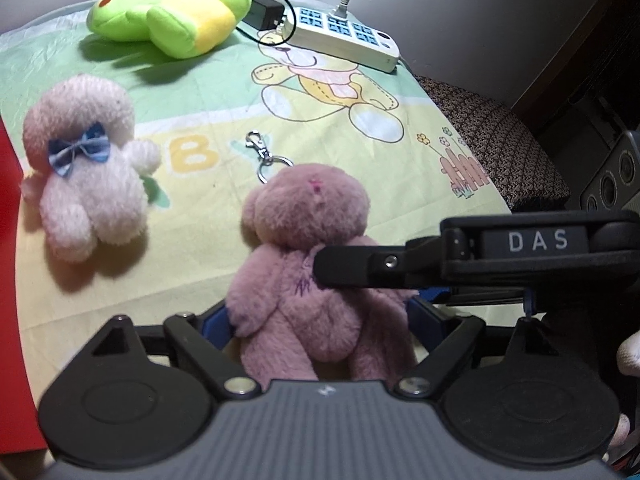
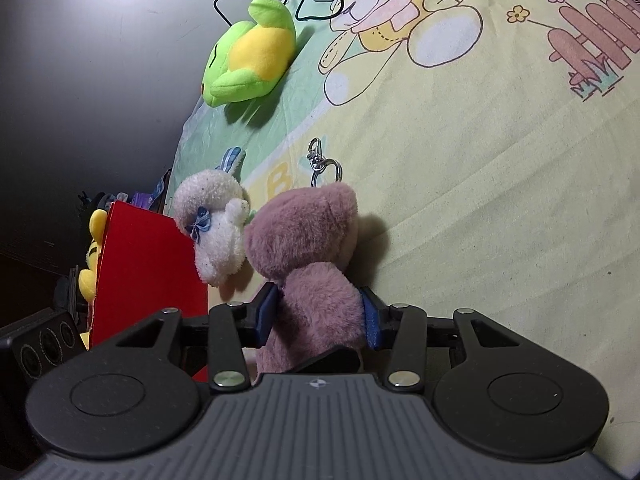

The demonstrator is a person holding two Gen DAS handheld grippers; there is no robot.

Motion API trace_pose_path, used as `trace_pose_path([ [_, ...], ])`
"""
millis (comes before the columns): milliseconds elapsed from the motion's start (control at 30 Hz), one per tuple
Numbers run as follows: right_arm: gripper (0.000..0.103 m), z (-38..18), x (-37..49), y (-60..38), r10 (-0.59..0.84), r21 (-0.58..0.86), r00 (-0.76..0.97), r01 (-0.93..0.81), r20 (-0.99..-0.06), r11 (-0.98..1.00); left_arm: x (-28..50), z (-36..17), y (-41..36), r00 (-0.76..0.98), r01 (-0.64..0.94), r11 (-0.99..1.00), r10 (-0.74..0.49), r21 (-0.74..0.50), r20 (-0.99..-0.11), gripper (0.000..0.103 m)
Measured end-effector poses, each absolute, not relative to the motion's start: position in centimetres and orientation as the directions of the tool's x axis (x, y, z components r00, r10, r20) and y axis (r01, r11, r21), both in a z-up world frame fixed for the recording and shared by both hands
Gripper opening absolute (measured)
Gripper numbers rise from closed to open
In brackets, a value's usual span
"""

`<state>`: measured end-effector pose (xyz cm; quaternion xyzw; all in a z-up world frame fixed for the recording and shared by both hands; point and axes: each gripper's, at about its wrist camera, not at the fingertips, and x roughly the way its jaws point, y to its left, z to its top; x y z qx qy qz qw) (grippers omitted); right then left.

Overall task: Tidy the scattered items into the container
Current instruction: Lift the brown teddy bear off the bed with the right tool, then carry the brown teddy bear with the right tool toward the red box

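Right now I have the purple bear [image 1: 316, 280] caught from two sides at once. My left gripper [image 1: 320, 320] has its blue pads against the bear's lower body, and my right gripper [image 2: 320, 312] is clamped across its torso from the other direction, fingers pressing into the fur. The bear looks upright, near the front edge of the bed, its key ring [image 1: 266, 156] trailing on the sheet [image 1: 400, 200] behind its head.

Just beside it toward the left edge lies the white bear [image 1: 86, 184] with a blue bow, untouched. Further off, near the far edge, the green frog [image 1: 168, 16] lies on its side, well apart from both bears. A power strip [image 1: 340, 34] and a black adapter [image 1: 264, 10] rest at the far corner; I doubt they belong to the job.

The red box [image 2: 148, 272] stands off the left edge, next to the white bear. A yellow toy [image 2: 94, 256] shows beyond it, though I cannot tell whether it lies inside. By my reckoning three toys remain out, so most of the work is ahead.
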<state>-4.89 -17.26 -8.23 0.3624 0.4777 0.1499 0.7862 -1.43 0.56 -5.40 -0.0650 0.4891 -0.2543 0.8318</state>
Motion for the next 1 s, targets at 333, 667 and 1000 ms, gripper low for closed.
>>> trace_pose_path([
  [333, 0.041, -5.4, -6.5, -16.7, 0.593, 0.731, 0.565, 0.025, -0.573, 0.682, -3.7, -1.4, 0.9, 0.505, 0.418, 0.856, -0.498, -0.306, -0.705, 0.084],
  [667, 0.040, 1.2, -7.9, -14.9, 0.611, 0.748, 0.689, -0.152, -0.389, 0.647, -6.6, 5.8, 3.7, 0.667, 0.447, 0.852, -0.520, -0.271, -0.534, 0.084],
  [1000, 0.040, 5.7, -6.6, -6.2, 0.688, 0.729, 0.679, -0.331, -0.257, 0.599, -9.1, 10.5, 13.0, 0.790, 0.373, 0.894, -0.446, -0.249, -0.420, 0.084],
])
